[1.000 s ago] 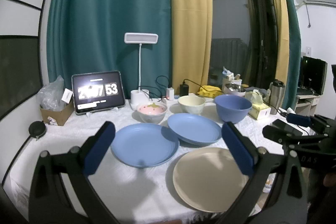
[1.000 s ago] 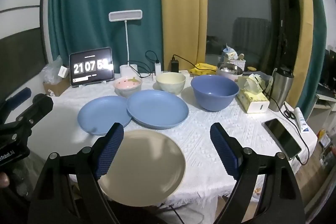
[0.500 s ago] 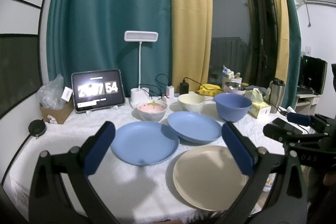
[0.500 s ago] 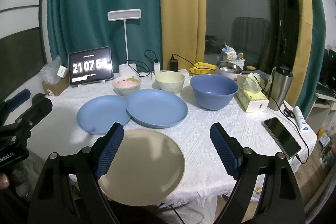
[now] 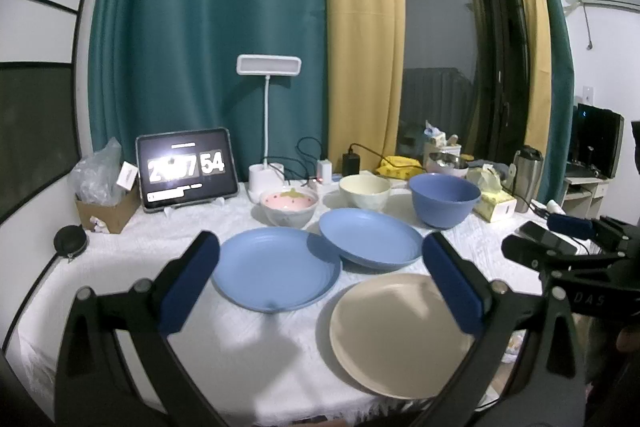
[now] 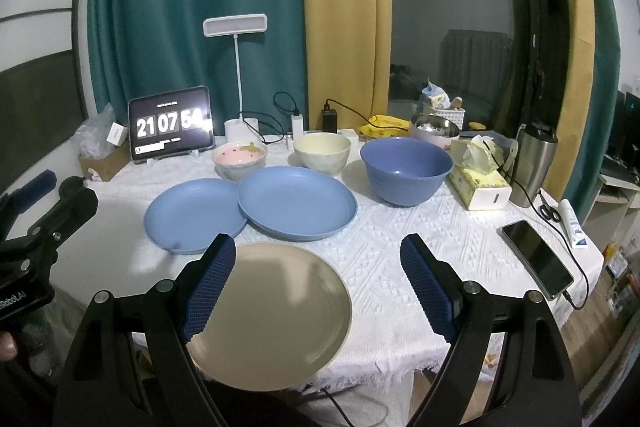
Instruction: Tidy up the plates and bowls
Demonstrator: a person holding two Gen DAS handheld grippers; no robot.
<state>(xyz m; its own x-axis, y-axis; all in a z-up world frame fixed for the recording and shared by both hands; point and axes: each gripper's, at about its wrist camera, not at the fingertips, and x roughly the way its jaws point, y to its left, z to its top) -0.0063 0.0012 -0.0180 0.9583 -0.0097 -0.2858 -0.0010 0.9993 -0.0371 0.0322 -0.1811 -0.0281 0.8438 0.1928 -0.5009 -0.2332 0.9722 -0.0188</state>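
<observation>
Nearest to you, both claws were spread wide and held nothing: your left gripper [image 5: 318,273] hung above the front of the table [image 5: 248,355], and your right gripper [image 6: 318,275] hung over the table's near edge, with the beige plate [image 6: 272,311] lying under its left finger and jutting past the white cloth. From the left wrist view that beige plate [image 5: 396,331] sat toward the right, close to the edge.

Just behind it lay two blue plates side by side. The left blue plate [image 6: 192,213] rested flat, and the right blue plate [image 6: 298,203] overlapped its rim and sat slightly tilted on it.

Behind the plates three bowls stood in a row, apart from one another: the pink bowl [image 6: 239,159] on the left, the cream bowl [image 6: 322,153] in the middle and the large blue bowl [image 6: 406,169] on the right.

Farthest back, a tablet [image 6: 170,125] showing a clock leaned beside a white desk lamp [image 6: 236,75], and on your right a phone [image 6: 536,259] and a tissue box [image 6: 480,183] lay on the cloth.
</observation>
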